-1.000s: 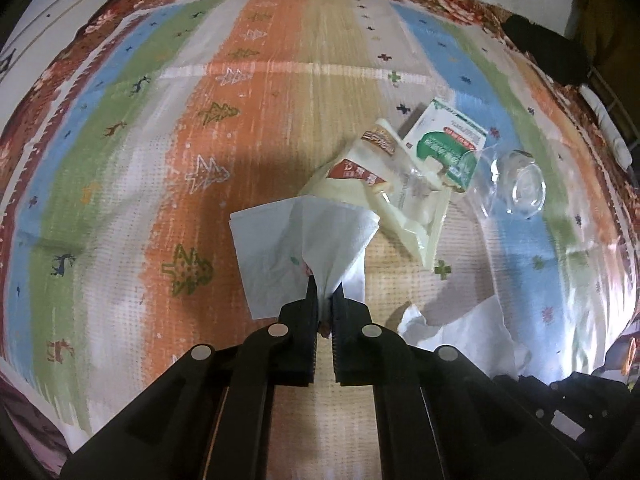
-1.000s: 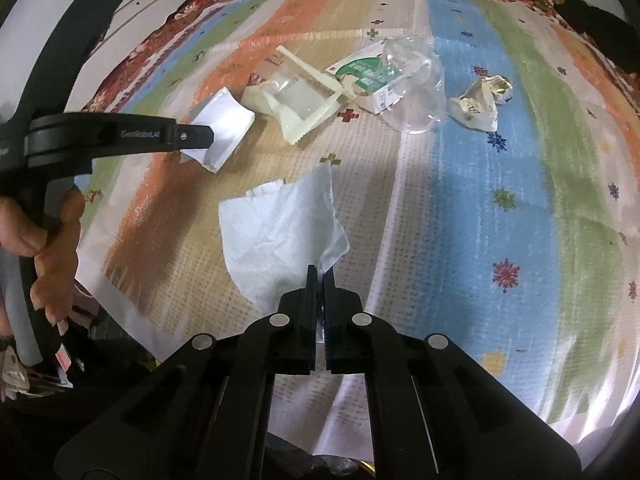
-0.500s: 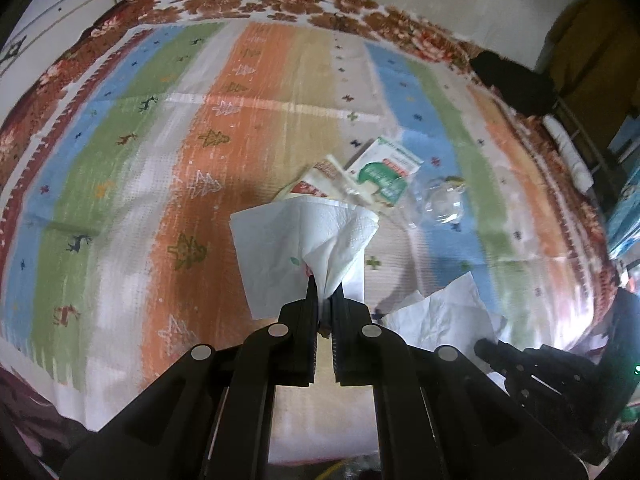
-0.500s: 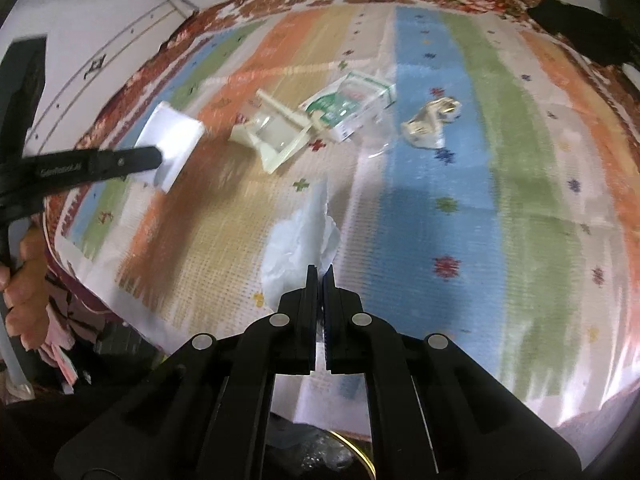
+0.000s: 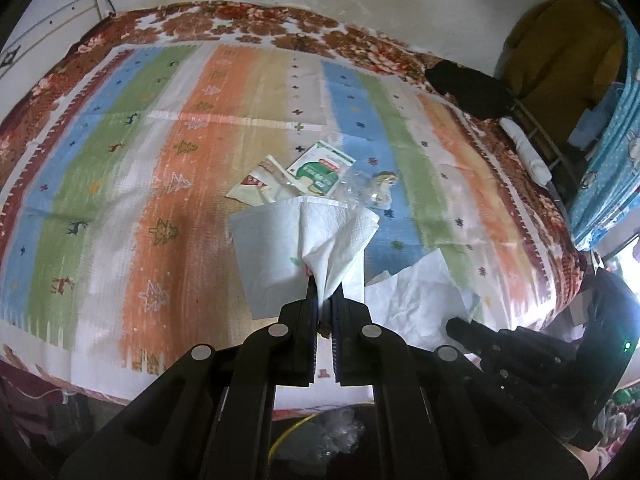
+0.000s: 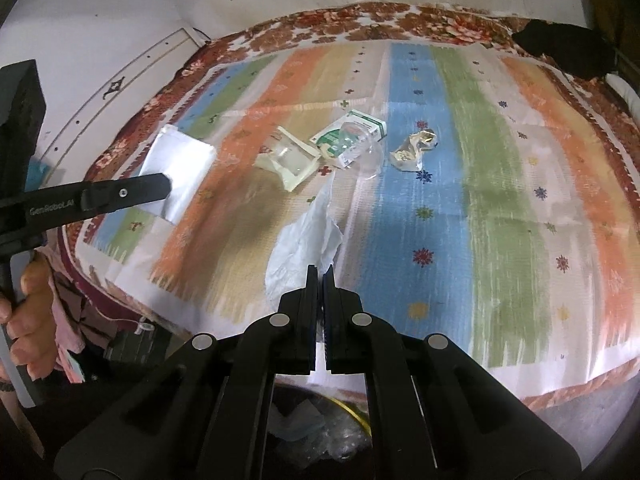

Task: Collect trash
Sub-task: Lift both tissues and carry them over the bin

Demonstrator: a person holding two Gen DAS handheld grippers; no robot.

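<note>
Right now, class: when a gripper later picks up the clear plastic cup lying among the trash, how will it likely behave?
The clear plastic cup lies on its side against the green and white carton, so a nudge would probably roll it. Its see-through walls look thin, so it is likely light and may buckle under a hard squeeze.

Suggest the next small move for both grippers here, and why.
Probably lower both over the bag-lined bin below and open. The left gripper pinches a white tissue, the right gripper a crumpled tissue, both already held at the bed's near edge.
</note>
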